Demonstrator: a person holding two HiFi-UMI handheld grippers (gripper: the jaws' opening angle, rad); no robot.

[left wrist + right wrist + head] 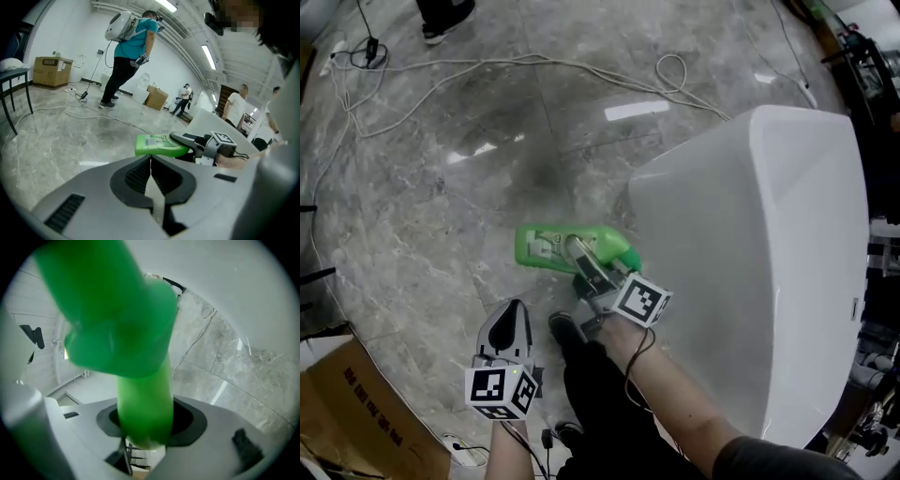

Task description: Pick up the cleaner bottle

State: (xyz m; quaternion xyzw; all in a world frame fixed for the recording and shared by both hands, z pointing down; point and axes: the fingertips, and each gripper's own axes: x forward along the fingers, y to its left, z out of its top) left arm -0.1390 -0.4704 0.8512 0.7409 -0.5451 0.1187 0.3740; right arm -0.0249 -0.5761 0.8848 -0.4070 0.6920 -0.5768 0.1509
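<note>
The green cleaner bottle (567,247) with a pale label hangs on its side above the grey marble floor, beside the white tub. My right gripper (584,262) is shut on its narrow neck end. In the right gripper view the green neck (143,399) fills the gap between the jaws and the bottle's body (112,319) looms blurred in front. My left gripper (508,321) is lower left of the bottle, apart from it, with its jaws shut and nothing between them (151,169). The left gripper view also shows the bottle (157,145) with the right gripper (190,139) on it.
A large white tub (769,244) stands close on the right. White cables (487,67) trail over the far floor. A cardboard box (347,412) sits bottom left. My own dark shoe (565,328) is below the bottle. A person in a teal shirt (129,47) stands far off.
</note>
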